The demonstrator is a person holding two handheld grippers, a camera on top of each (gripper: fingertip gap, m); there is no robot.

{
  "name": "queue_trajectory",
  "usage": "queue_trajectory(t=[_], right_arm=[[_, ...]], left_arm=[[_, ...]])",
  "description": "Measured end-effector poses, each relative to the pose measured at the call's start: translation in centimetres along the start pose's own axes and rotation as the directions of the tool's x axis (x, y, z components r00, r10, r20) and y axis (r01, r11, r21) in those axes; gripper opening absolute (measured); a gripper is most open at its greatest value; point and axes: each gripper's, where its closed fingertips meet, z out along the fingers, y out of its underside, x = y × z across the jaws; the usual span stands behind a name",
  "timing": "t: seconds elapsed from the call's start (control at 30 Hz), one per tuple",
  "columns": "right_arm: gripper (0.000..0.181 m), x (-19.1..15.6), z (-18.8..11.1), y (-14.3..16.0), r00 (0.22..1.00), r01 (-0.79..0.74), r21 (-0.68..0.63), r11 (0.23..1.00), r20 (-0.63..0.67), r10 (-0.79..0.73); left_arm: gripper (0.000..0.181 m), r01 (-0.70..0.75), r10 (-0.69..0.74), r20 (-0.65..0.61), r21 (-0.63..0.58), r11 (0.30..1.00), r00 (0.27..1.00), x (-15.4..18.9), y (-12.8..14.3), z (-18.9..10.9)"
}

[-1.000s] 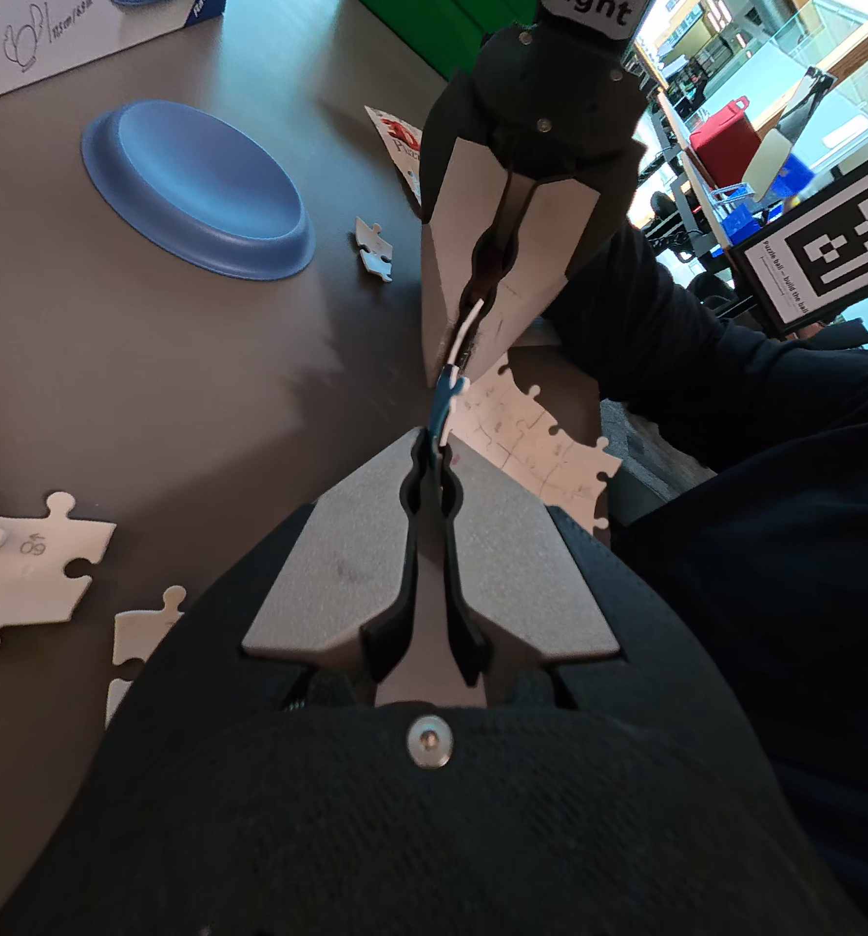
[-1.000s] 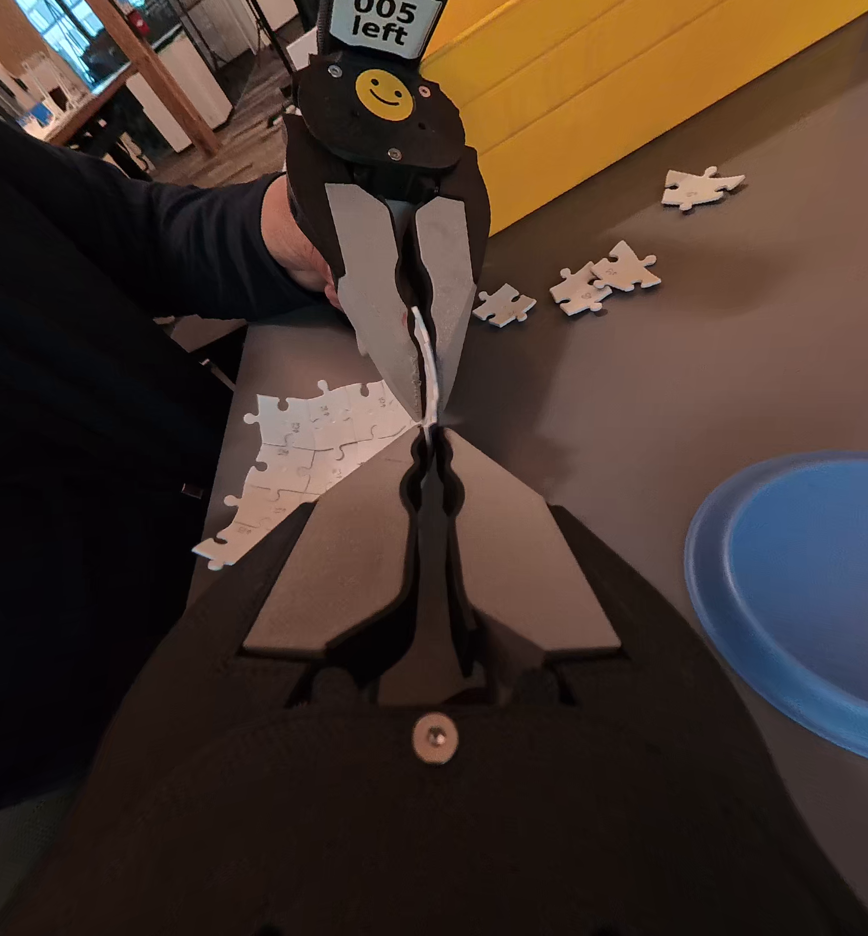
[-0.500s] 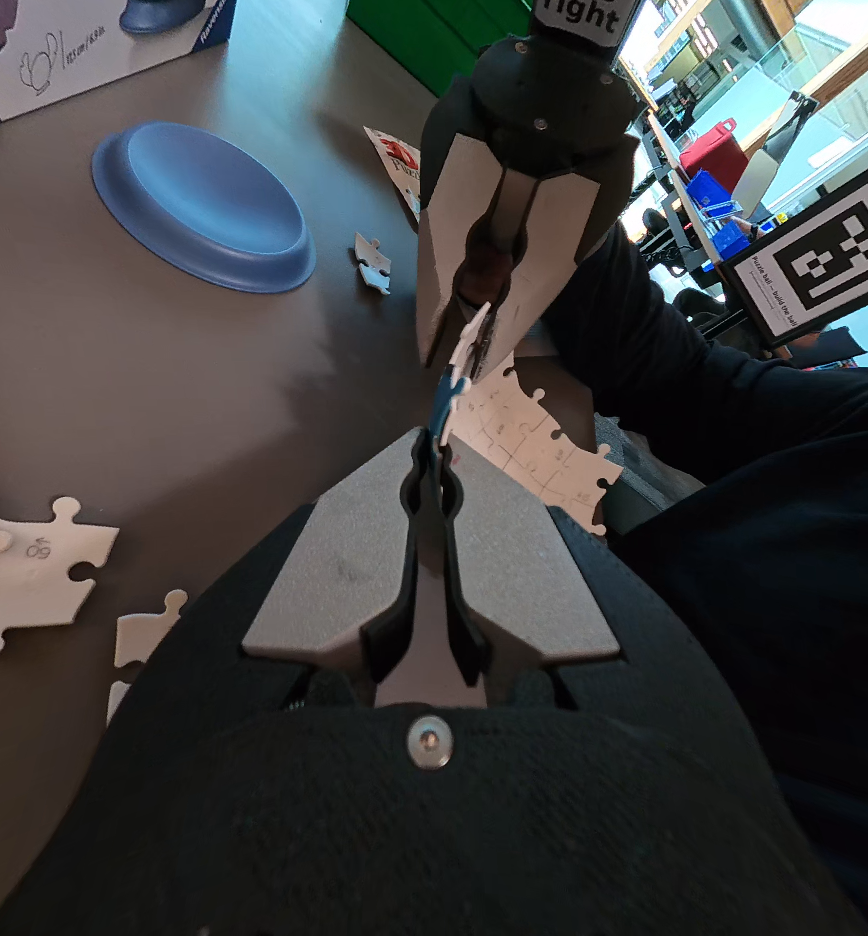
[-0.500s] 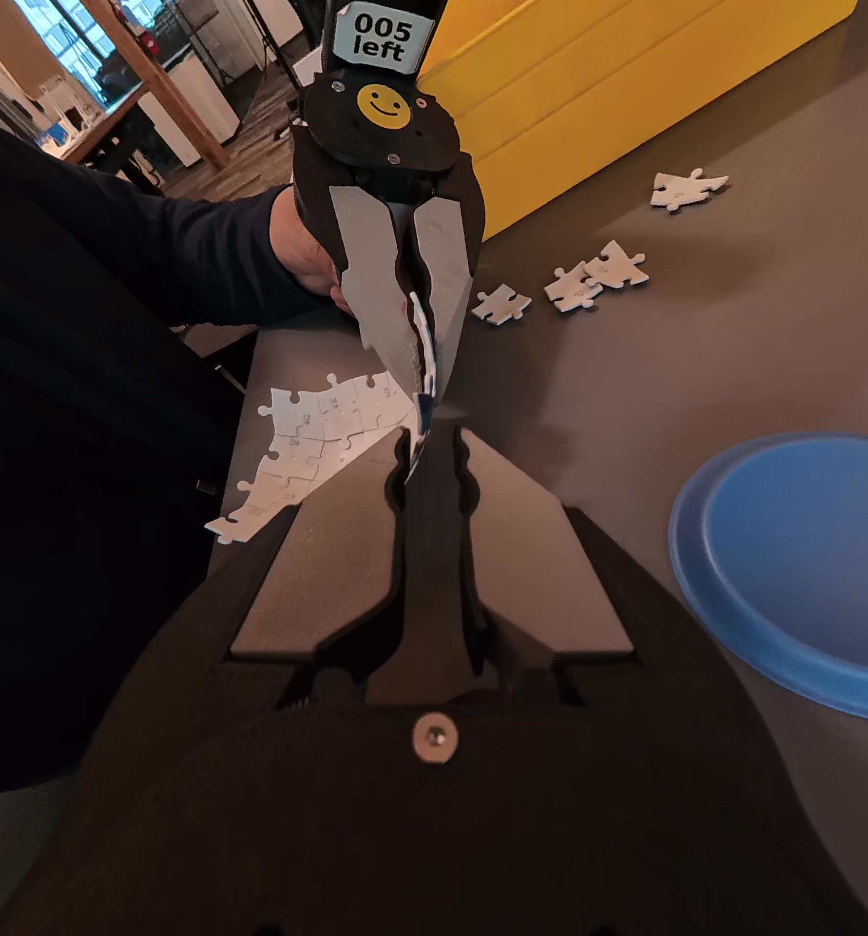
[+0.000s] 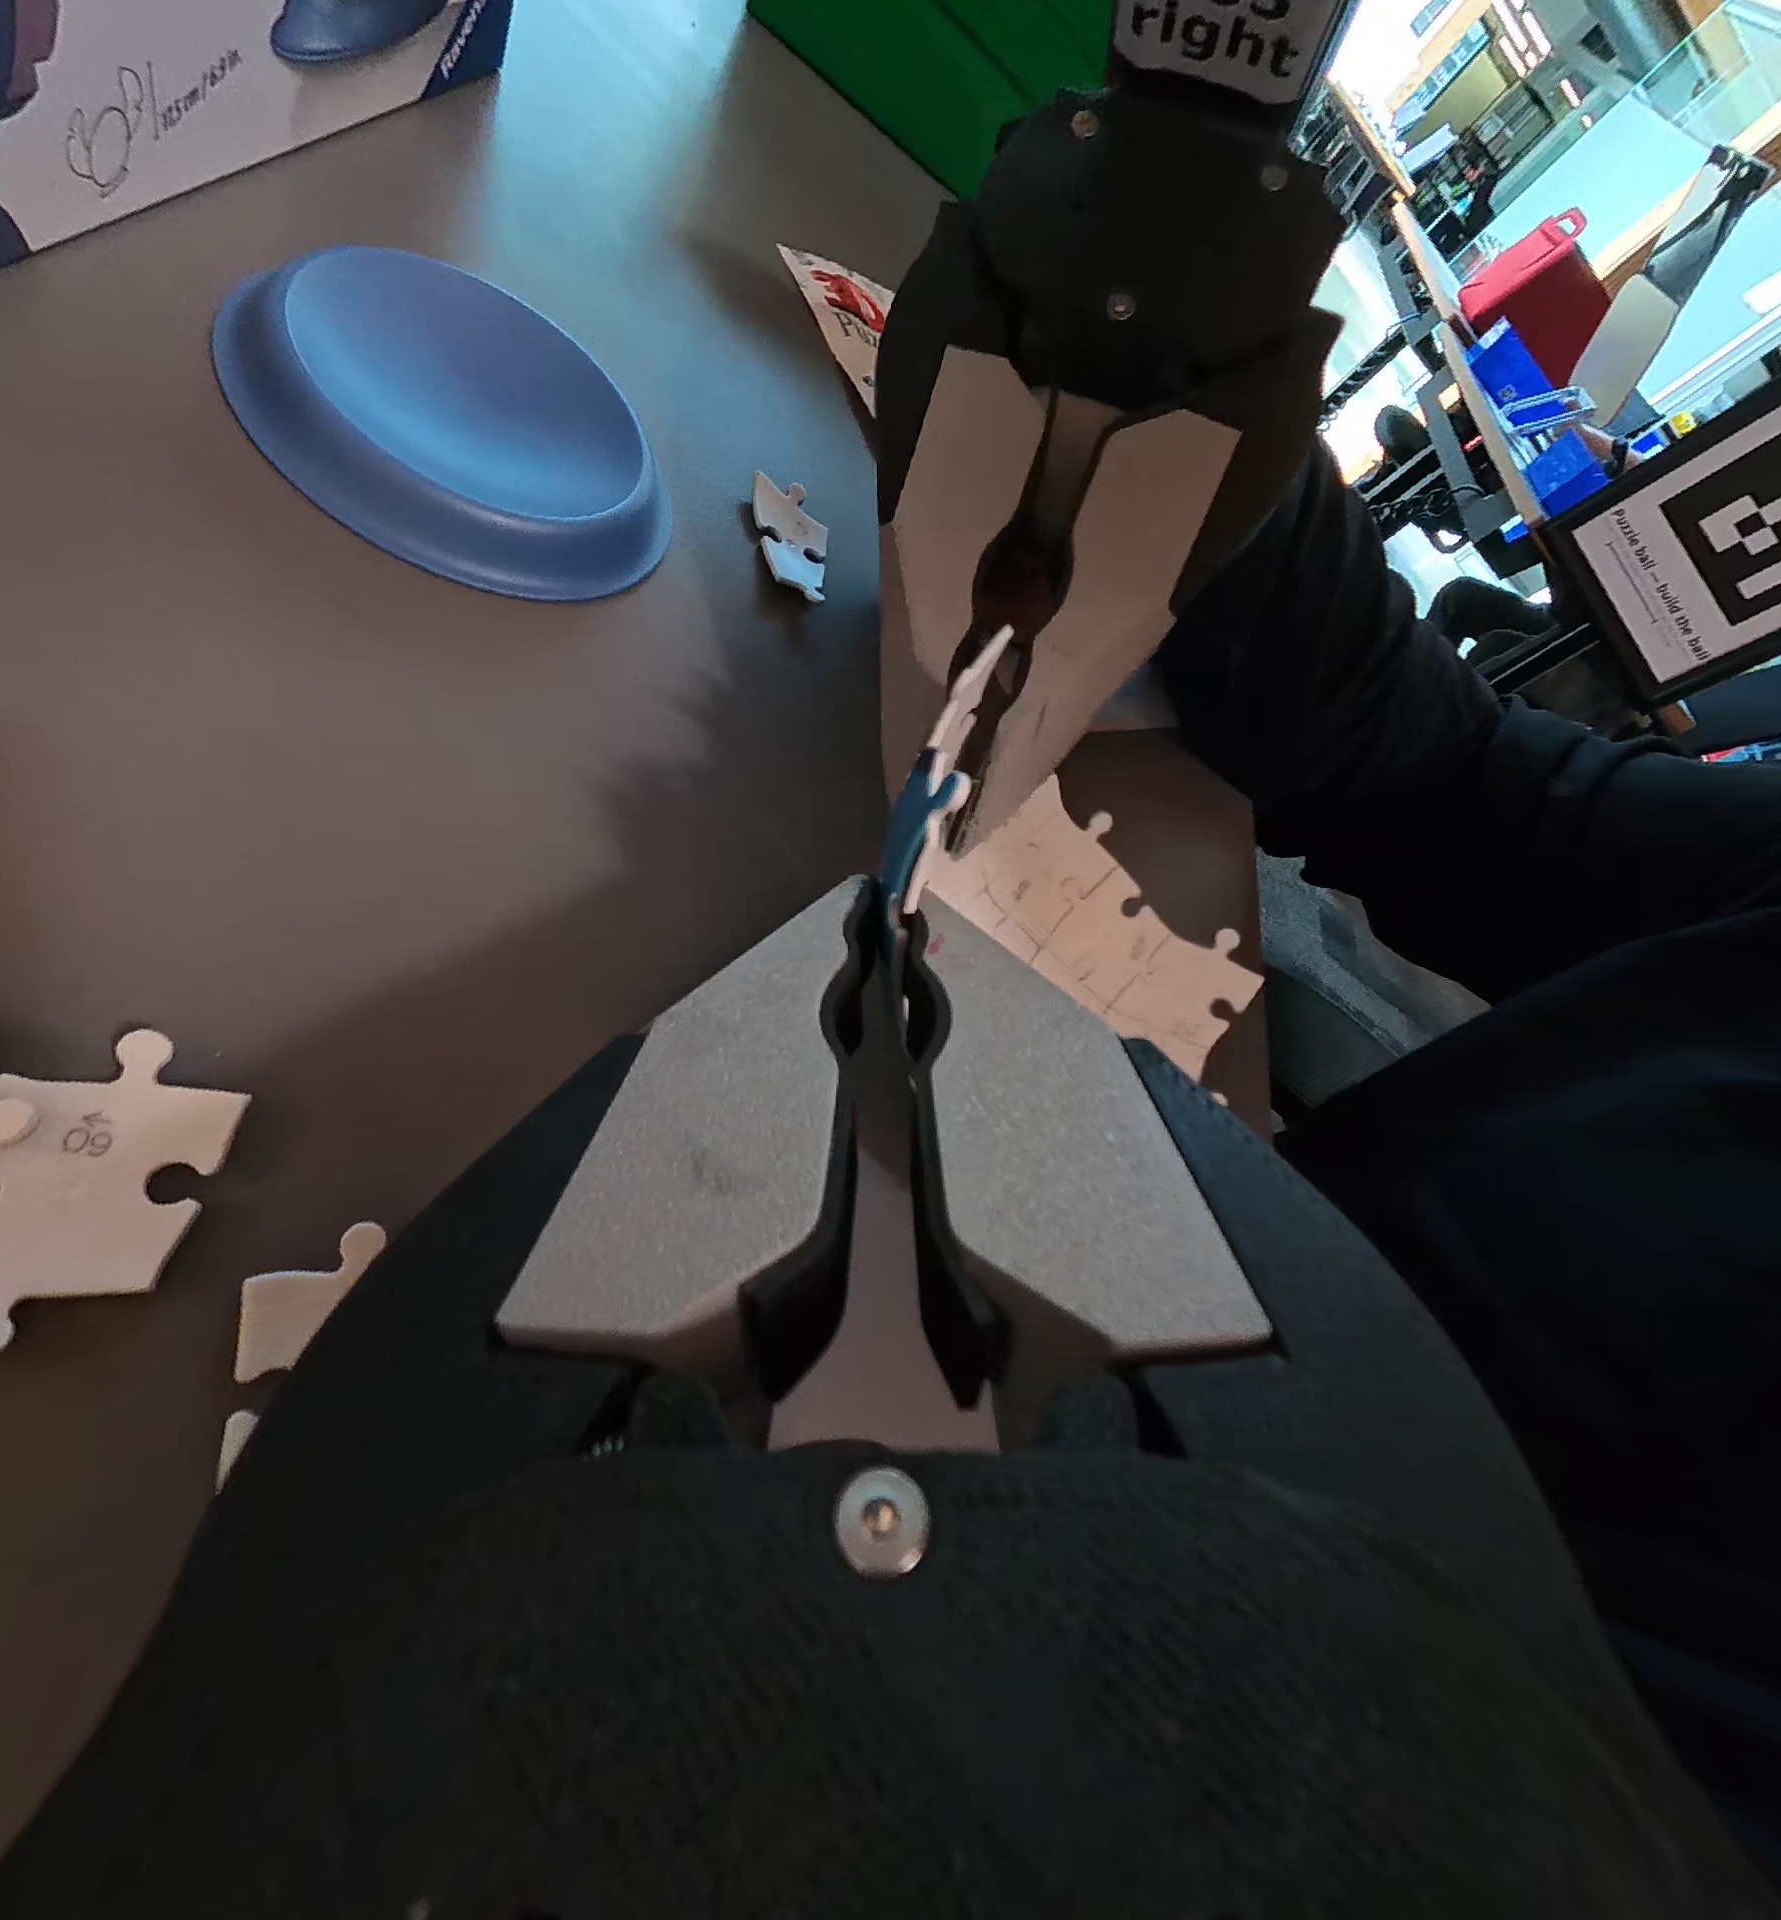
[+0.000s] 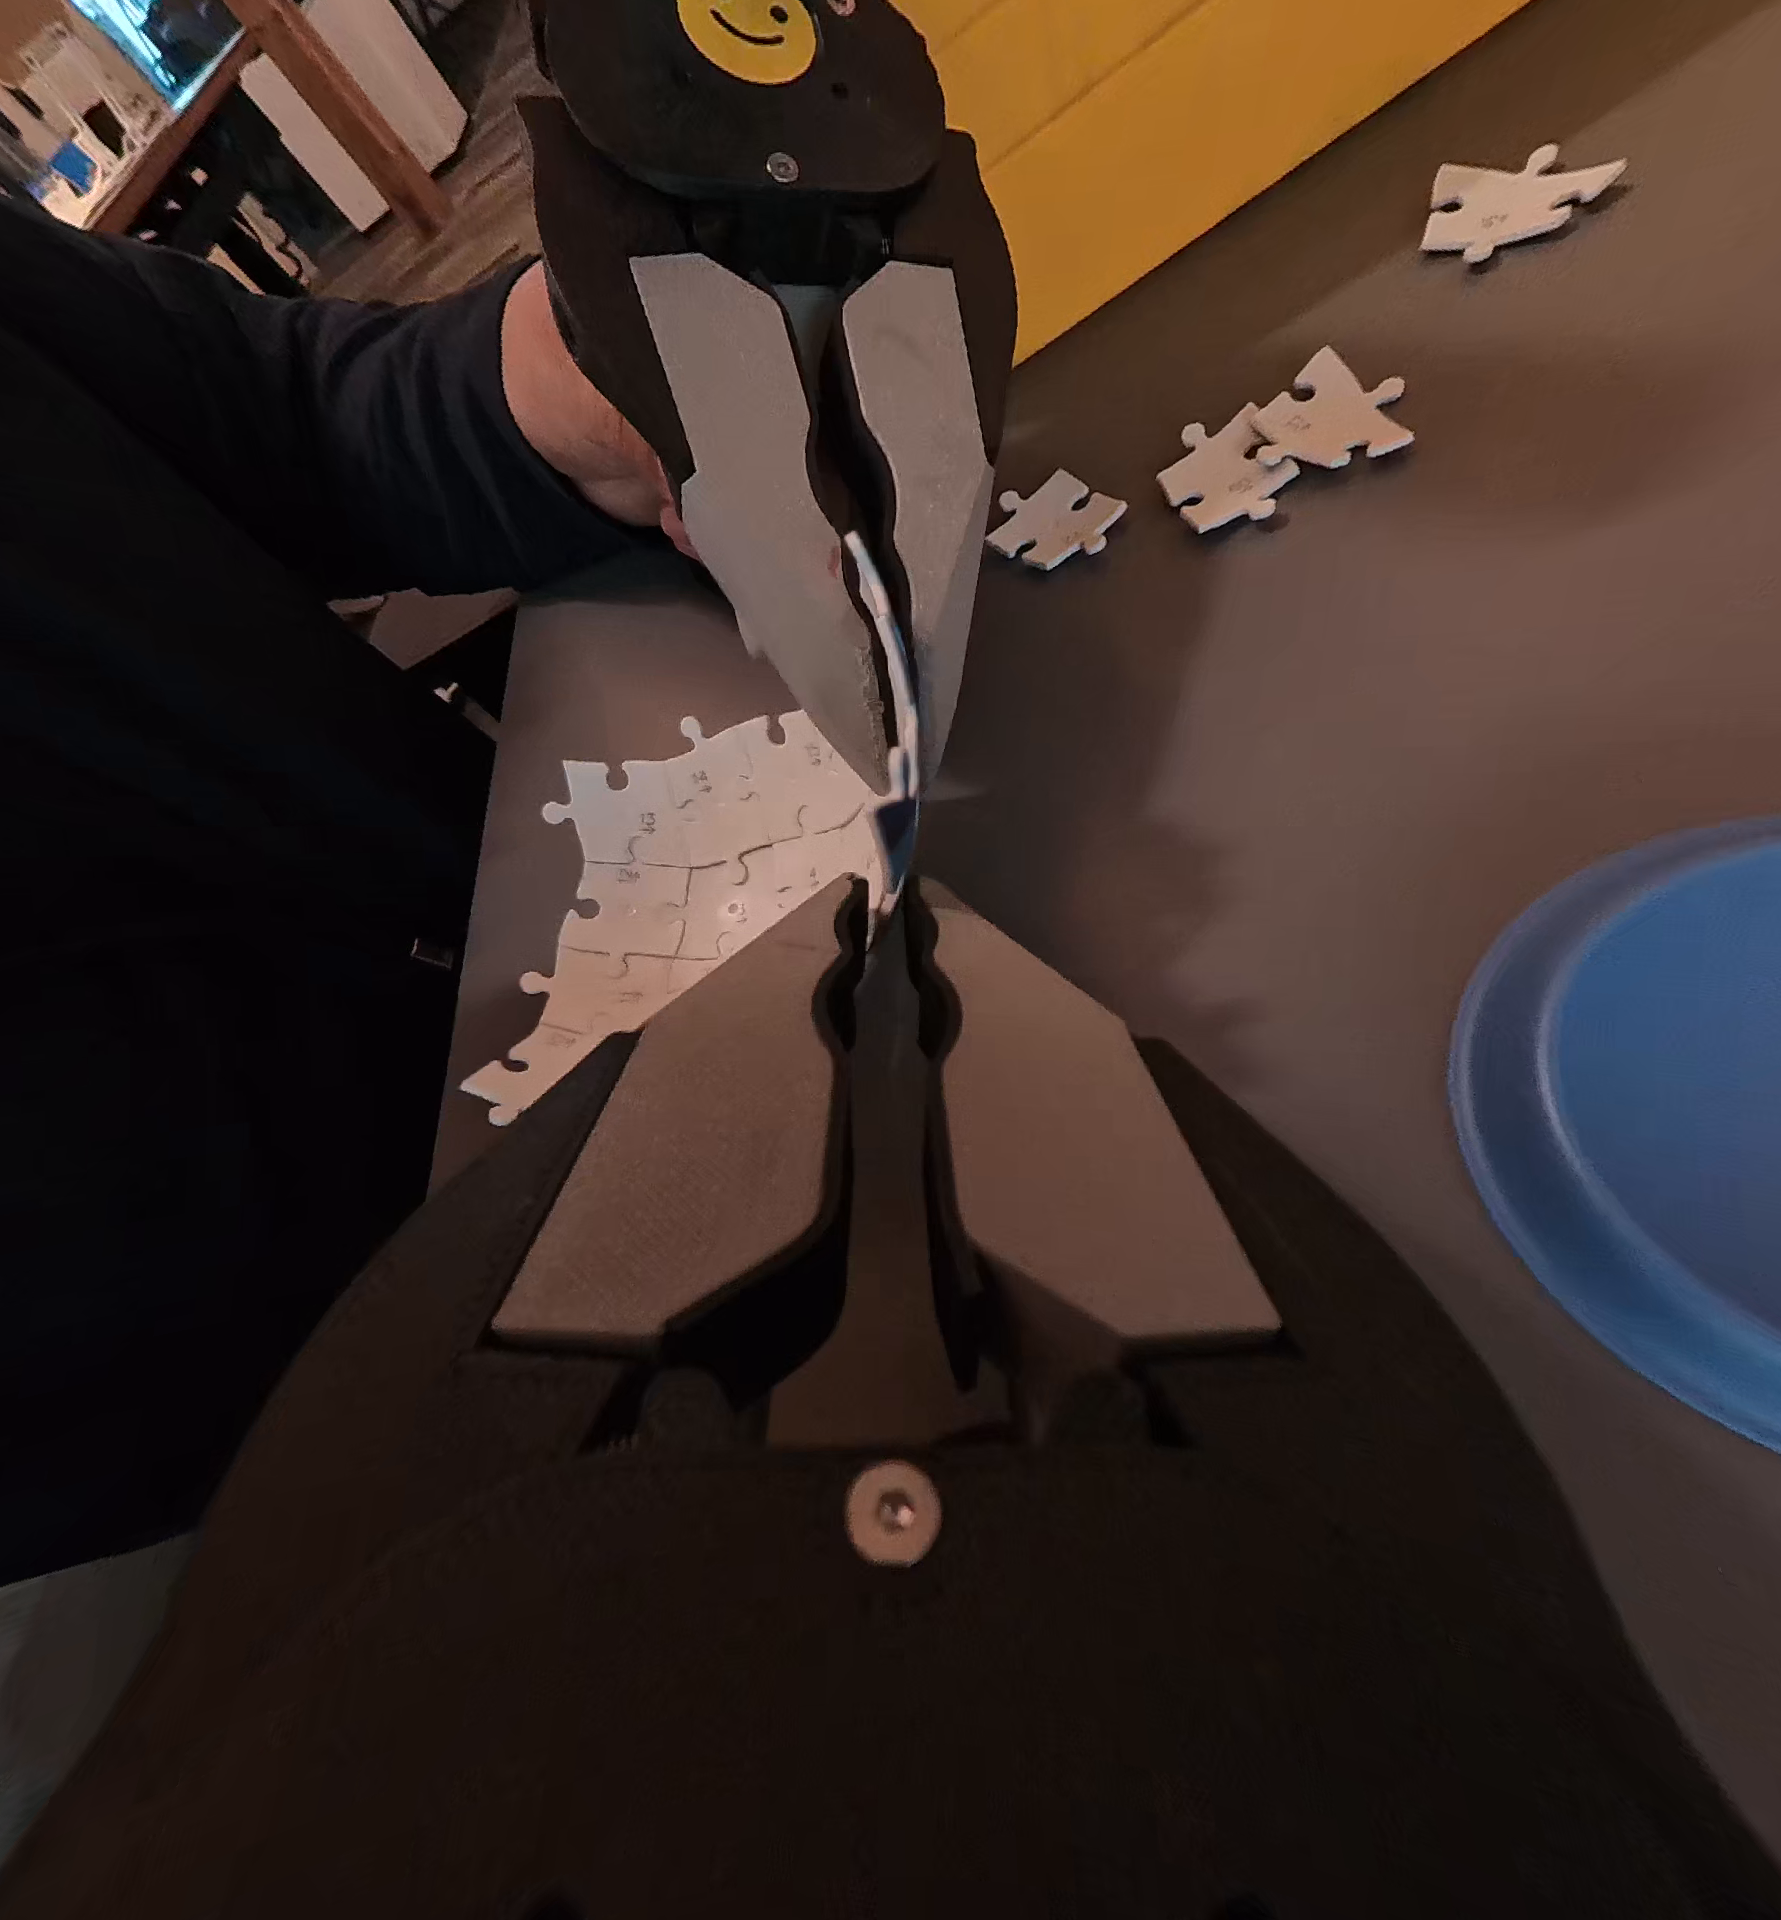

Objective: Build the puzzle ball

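Two grippers are meeting tip to tip above the assembled sheet point(image 6: 699, 883): our left gripper point(image 5: 891, 904) is pinching a curved piece point(image 5: 917, 821), jaws nearly closed. Our right gripper point(image 6: 891, 899) is standing slightly parted around its far edge, gripping nothing firmly, we judge. Next we are needing a re-grip to turn it toward the sheet.

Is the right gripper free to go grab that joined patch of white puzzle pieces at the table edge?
Probably not yet: the right gripper looks nearly shut around a small piece held between both grippers; the joined patch itself lies uncovered.

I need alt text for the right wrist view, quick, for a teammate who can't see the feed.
The right claw meets the left claw tip to tip above the dark grey table, a curved white-and-blue puzzle piece edge-on between them. A joined white puzzle sheet lies below left; a blue round dish sits right.
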Motion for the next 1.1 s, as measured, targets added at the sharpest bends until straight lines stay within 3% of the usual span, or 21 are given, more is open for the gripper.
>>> queue_trajectory(t=[0.3,0.63,0.8,1.1], right_arm=[[0.001,0.3,0.4,0.1,1.0,-0.005,-0.01,1.0,-0.024,0.005],[0.001,1.0,0.6,-0.9,0.992,-0.125,0.058,0.991,-0.002,0.125],[0.003,0.5,-0.4,-0.9,0.998,-0.07,0.057,0.996,0.006,0.07],[0.003,0.5,0.1,0.7,0.998,0.031,-0.059,0.998,-0.048,-0.034]], left_arm=[[0.0,-0.008,0.009,0.025,-0.018,1.0,1.0,-0.2,0.2,-0.2],[0.0,0.033,-0.033,0.044,0.017,0.999,0.998,-1.1,-0.4,-0.8],[0.0,0.03,-0.031,0.03,0.018,0.999,0.999,-0.8,-0.4,-0.7],[0.0,0.01,-0.009,0.047,-0.014,1.0,0.999,-0.6,0.0,-0.2]])
